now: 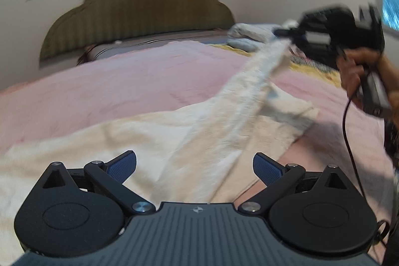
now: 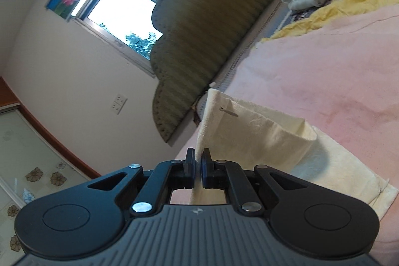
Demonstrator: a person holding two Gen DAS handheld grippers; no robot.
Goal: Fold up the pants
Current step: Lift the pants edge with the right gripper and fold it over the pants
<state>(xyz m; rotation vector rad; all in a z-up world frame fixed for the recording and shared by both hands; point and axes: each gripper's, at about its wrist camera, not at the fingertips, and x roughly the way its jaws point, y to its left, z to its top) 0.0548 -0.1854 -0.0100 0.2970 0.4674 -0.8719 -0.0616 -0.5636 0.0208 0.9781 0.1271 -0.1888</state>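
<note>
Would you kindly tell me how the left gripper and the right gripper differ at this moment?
The left gripper is open and empty above the cream pants; the right gripper is shut on an edge of them. The left looks along the bed; the right view is tilted. Both share the same black build.

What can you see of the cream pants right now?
The cream, fuzzy-textured fabric pants lie mostly spread on the pink blanket. One end is pulled up off the bed in a taut strip, pinched between the shut pads of the right gripper, with a fold sagging below. The left gripper hovers open above the flat part, not gripping it.
</note>
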